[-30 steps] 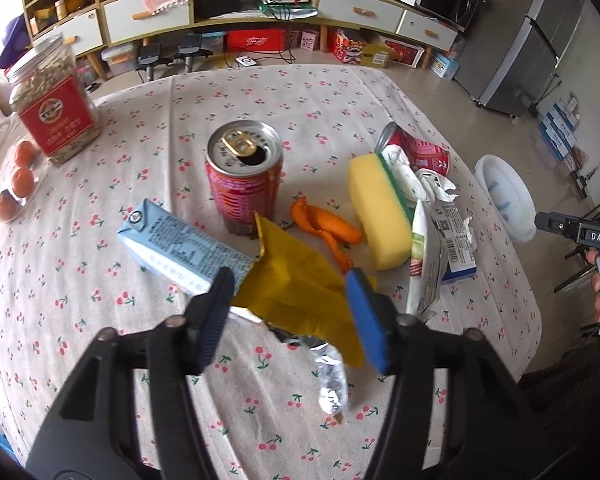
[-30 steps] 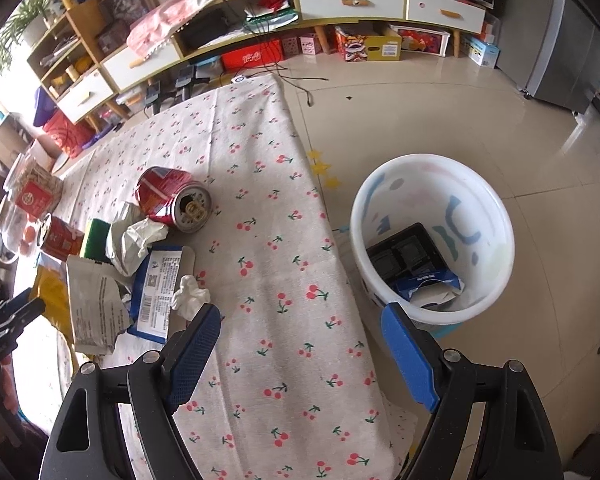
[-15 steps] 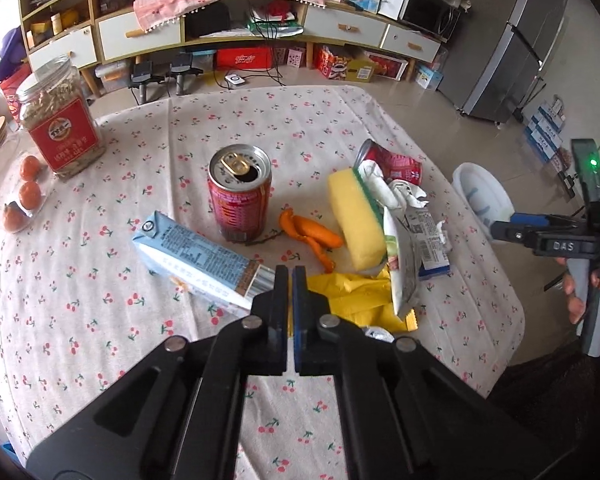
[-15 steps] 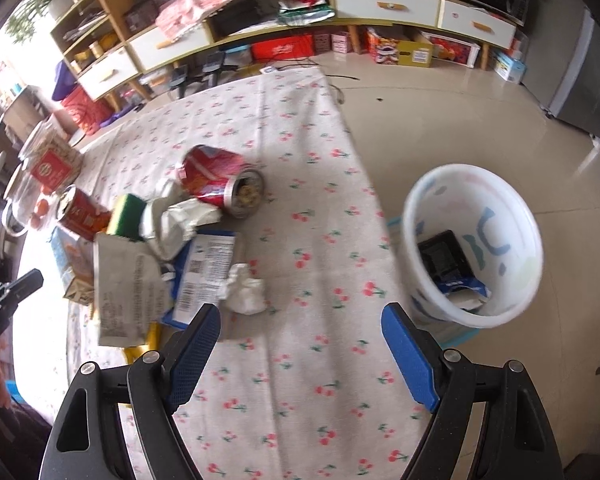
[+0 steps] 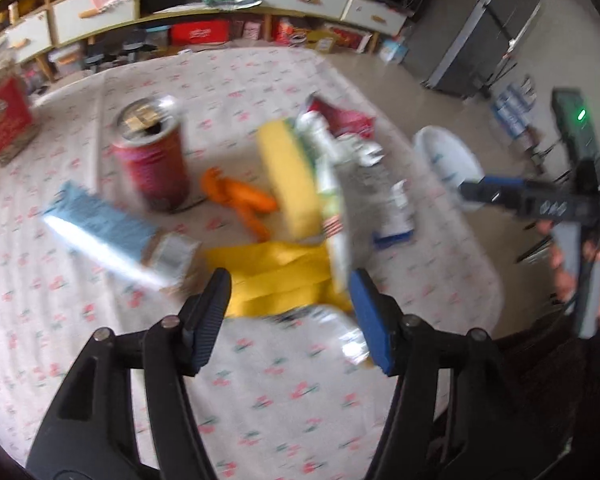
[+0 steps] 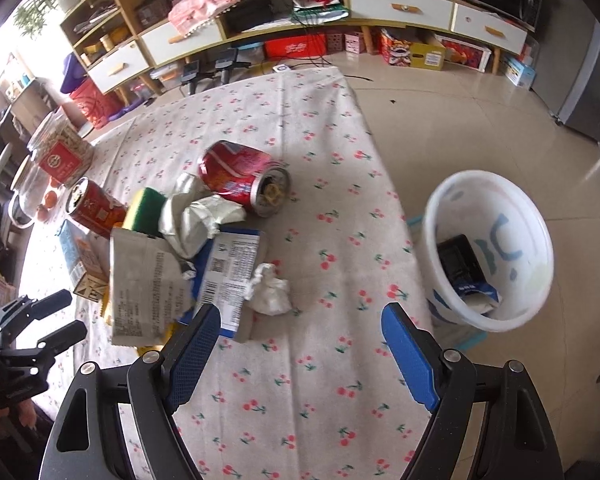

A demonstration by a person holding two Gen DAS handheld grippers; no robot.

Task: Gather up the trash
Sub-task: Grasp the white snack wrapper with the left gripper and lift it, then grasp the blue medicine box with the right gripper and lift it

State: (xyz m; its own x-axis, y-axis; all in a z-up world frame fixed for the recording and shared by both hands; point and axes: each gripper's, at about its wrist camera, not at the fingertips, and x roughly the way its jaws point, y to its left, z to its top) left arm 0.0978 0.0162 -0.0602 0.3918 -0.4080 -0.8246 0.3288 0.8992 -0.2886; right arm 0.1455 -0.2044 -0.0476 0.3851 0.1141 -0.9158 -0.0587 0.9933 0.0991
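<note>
Through the left wrist's blurred view, the left tool (image 5: pixel 290 304) hung over the counter (image 5: pixel 260 392), its jaws opening, with the yellow wrapper (image 5: pixel 276 276) lying between the tips and no pad pressing it. Beyond stood an upright red can (image 5: pixel 154 168), a blue carton (image 5: pixel 108 236), orange peel (image 5: pixel 240 200) and a sponge (image 5: pixel 292 180).

In the right wrist's view, the right tool (image 6: pixel 300 340) was spread wide and empty above the cloth, near a crumpled tissue (image 6: pixel 270 290). A tipped red can (image 6: pixel 240 176) lay further off. The white bin (image 6: pixel 488 248) stood on the floor beside the counter.
</note>
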